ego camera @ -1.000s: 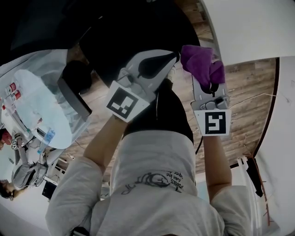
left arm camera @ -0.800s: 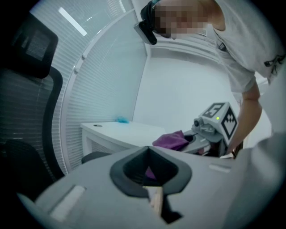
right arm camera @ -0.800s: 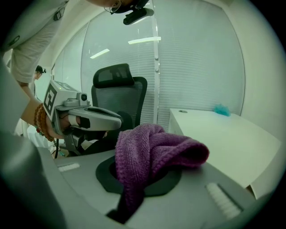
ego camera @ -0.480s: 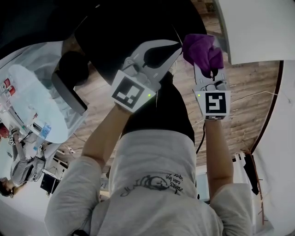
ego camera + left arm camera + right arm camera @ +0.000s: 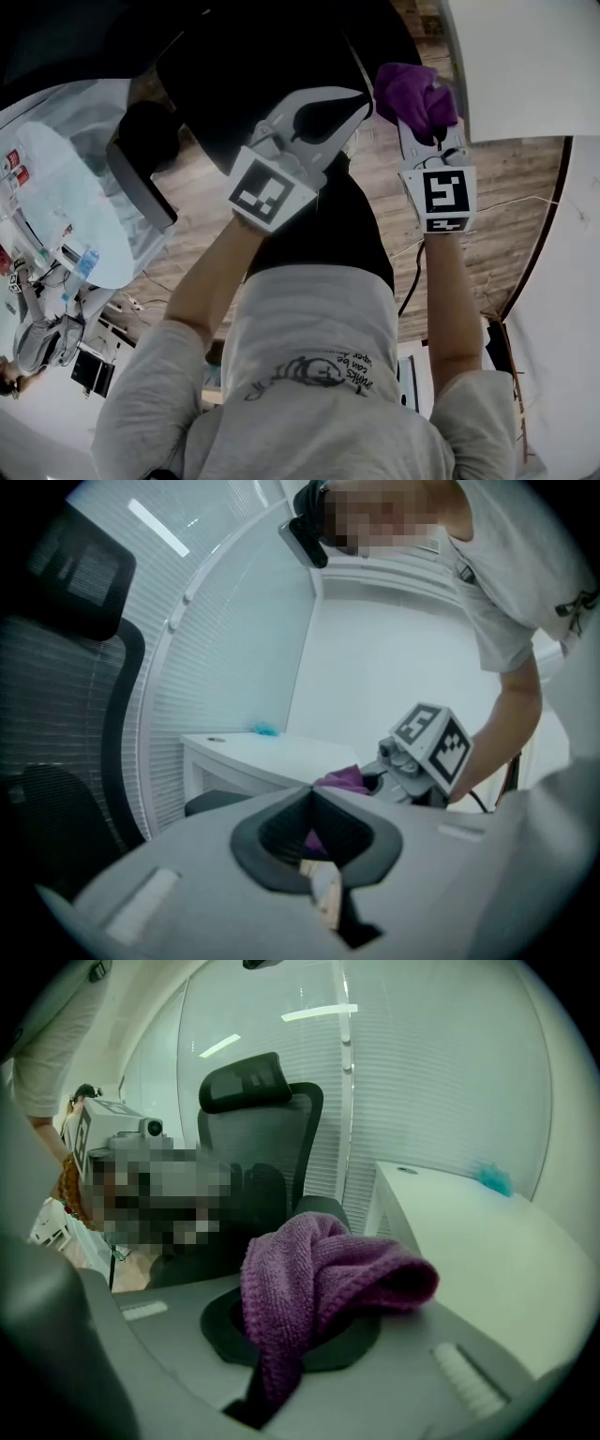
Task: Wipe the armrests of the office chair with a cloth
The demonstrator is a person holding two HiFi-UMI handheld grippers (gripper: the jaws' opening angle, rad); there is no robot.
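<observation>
At the left of the head view, the long dark padded armrest (image 5: 141,187) of the black mesh-backed office chair (image 5: 56,686) juts out over the brown wooden plank floor (image 5: 202,202). It lies well apart from both tools. The chair's black seat fills the upper middle of that view.

Over the seat's near edge hangs the left gripper (image 5: 312,792). Its two grey jaws are pressed together at the tips, with nothing between them.

Just to its right, the right gripper (image 5: 427,131) pinches a bunched purple knitted cloth (image 5: 309,1279). The cloth spills up and over the jaw tips in a thick fold, touching neither the chair nor the armrest.

Farthest right stands a white desk (image 5: 469,1232), close beside the cloth, with a small teal object (image 5: 494,1178) on its far end.
</observation>
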